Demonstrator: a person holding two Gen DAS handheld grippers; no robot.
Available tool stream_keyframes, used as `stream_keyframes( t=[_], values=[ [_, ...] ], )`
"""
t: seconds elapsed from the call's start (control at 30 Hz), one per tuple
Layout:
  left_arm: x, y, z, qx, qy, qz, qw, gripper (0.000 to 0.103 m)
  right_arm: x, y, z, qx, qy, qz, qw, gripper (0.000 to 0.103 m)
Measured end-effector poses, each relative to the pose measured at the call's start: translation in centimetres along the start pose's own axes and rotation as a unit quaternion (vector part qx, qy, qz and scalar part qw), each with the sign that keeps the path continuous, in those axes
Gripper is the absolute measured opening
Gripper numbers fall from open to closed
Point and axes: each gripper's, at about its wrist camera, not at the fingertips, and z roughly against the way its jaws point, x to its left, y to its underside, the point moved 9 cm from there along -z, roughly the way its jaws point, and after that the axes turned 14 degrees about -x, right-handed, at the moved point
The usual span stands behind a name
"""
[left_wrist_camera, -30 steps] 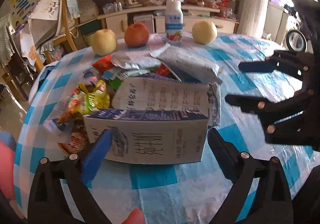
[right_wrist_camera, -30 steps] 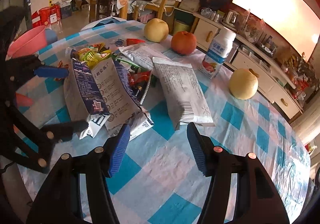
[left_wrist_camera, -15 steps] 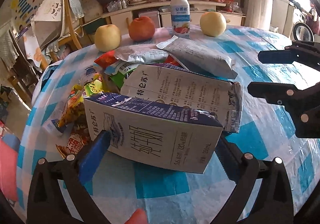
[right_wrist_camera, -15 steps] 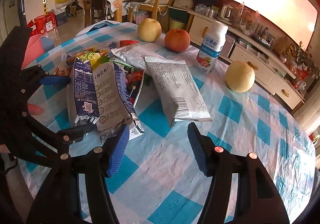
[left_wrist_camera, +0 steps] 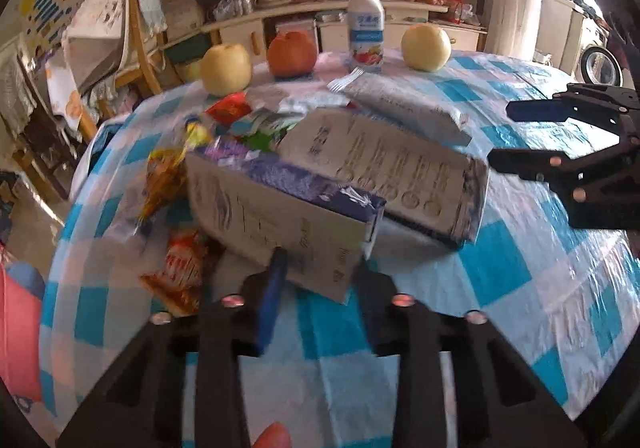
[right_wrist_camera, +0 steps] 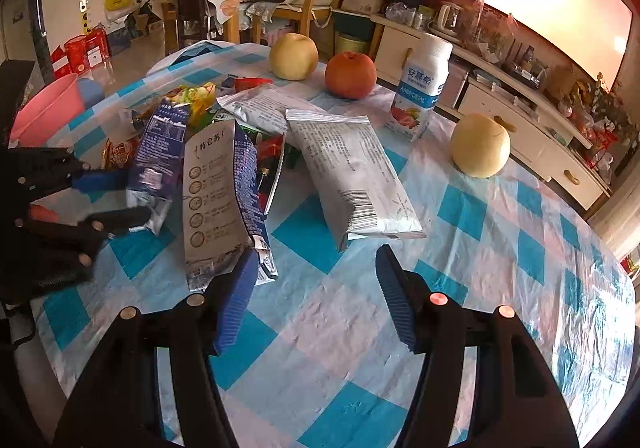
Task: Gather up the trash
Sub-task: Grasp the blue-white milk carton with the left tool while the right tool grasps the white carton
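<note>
A blue-and-white milk carton (left_wrist_camera: 280,224) is tilted up at the near edge of the trash pile. My left gripper (left_wrist_camera: 318,268) has its jaws closing tight on the carton's lower end, both pads pressing on it. In the right wrist view the same carton (right_wrist_camera: 156,152) hangs from the left gripper (right_wrist_camera: 116,200). A second, flattened carton (right_wrist_camera: 216,192) lies beside it, its near end by the left fingertip of my right gripper (right_wrist_camera: 316,280). That gripper stands open over the tablecloth with nothing between its fingers. A silver packet (right_wrist_camera: 352,168) and several snack wrappers (left_wrist_camera: 168,176) make up the pile.
On the checked tablecloth (right_wrist_camera: 500,248) behind the pile stand two yellow pears (right_wrist_camera: 480,146), a red apple (right_wrist_camera: 350,74) and a yogurt bottle (right_wrist_camera: 420,88). A pink basin (right_wrist_camera: 44,112) sits off the table's left side. Chairs and a cabinet stand beyond.
My left gripper's jaws, wide apart around the carton before, have closed on its near end. The carton has tipped and lifted off the cloth. My right gripper has stayed put.
</note>
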Motion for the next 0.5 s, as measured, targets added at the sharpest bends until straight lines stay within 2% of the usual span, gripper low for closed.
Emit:
stream_keyframes(
  t=[0.07,0.1,0.13,0.17,0.23,0.33,0.4,0.5],
  values=[
    [1.1,0.4,0.9,0.002,-0.010,0.009,0.9999,0.032,0.2,-0.1,0.1,-0.002,-0.003,0.000,1.000,0.063],
    [1.8,0.5,1.4,-0.003,-0.018,0.011,0.9998,0.038,0.2,-0.1,0.1,-0.003,-0.004,0.001,1.000,0.063],
    [2.3,0.5,1.7,-0.007,-0.025,0.011,0.9996,0.068,0.3,-0.1,0.1,-0.003,-0.004,0.001,1.000,0.063],
    [3.3,0.3,2.1,-0.020,-0.047,0.013,0.9986,0.099,0.3,-0.1,0.1,-0.003,-0.004,0.002,1.000,0.063],
    [4.8,-0.6,2.6,-0.051,-0.086,0.029,0.9946,0.099,0.3,-0.1,0.1,-0.004,-0.003,0.002,1.000,0.063],
    [4.4,-1.1,1.8,-0.045,-0.082,0.054,0.9942,0.098,0.3,-0.3,0.4,-0.011,-0.004,0.000,1.000,0.063],
    [3.0,-1.4,1.2,-0.051,-0.080,0.039,0.9947,0.099,0.1,-0.3,0.6,-0.011,-0.001,0.000,1.000,0.063],
    [0.2,-1.5,0.3,-0.056,-0.074,-0.014,0.9956,0.099,-0.4,-0.3,0.9,-0.013,0.001,-0.006,1.000,0.064]
  ],
)
